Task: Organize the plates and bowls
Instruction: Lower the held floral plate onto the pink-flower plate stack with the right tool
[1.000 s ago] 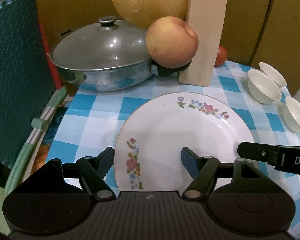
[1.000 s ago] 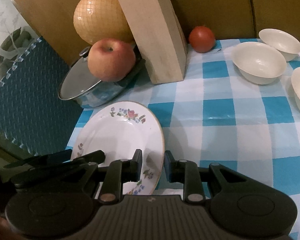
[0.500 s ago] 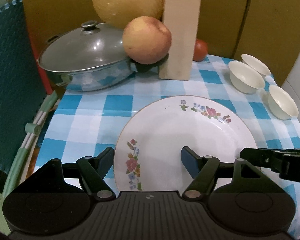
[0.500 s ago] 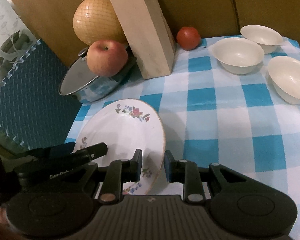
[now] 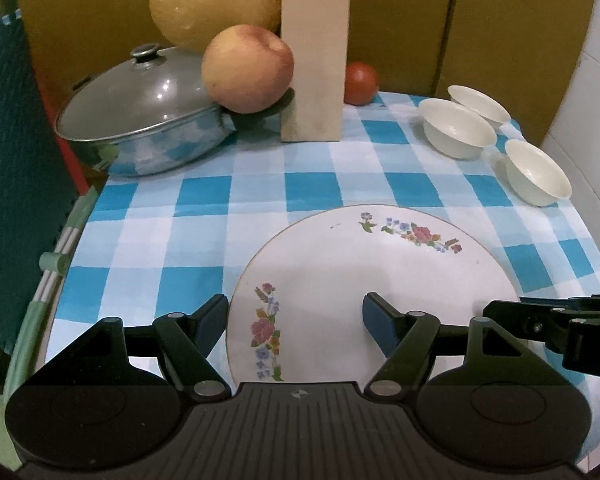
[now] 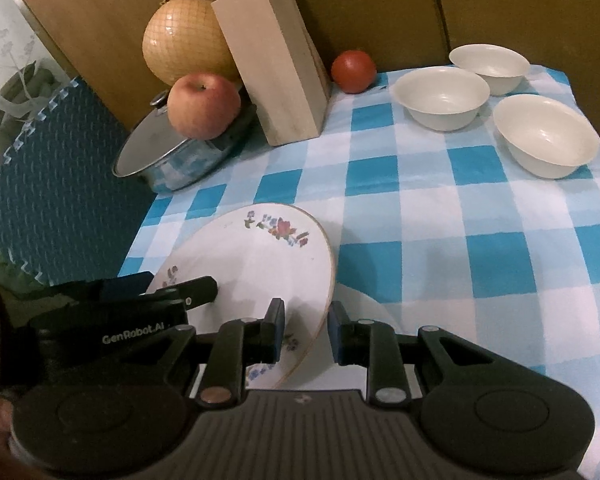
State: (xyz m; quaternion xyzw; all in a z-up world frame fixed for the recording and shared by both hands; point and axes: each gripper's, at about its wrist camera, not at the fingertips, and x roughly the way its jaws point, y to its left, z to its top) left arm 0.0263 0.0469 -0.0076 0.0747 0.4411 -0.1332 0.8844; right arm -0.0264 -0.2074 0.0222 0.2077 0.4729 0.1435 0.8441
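A white plate with flower prints (image 5: 360, 272) hangs tilted over the blue checked tablecloth (image 5: 260, 184). My right gripper (image 6: 306, 316) is shut on the plate's (image 6: 260, 264) near right rim, one finger above it and one below. My left gripper (image 5: 294, 312) stands open, its jaws wide across the plate's left rim and not pressing on it. In the right wrist view the left gripper (image 6: 172, 286) comes in from the left. Three cream bowls (image 6: 440, 96) (image 6: 488, 64) (image 6: 544, 136) sit upright and apart at the table's far right.
A lidded steel pot (image 5: 140, 120) with an apple (image 5: 248, 68) on it, a netted pomelo (image 5: 212, 0), a wooden knife block (image 5: 314, 52) and a tomato (image 5: 360, 82) line the back. A green foam mat (image 5: 12, 160) stands at the left. Something white (image 6: 364, 308) shows under the held plate.
Both grippers and the plate have drawn back from the pot and shifted right. The pot, apple and block now look farther off, and all three bowls are in view.
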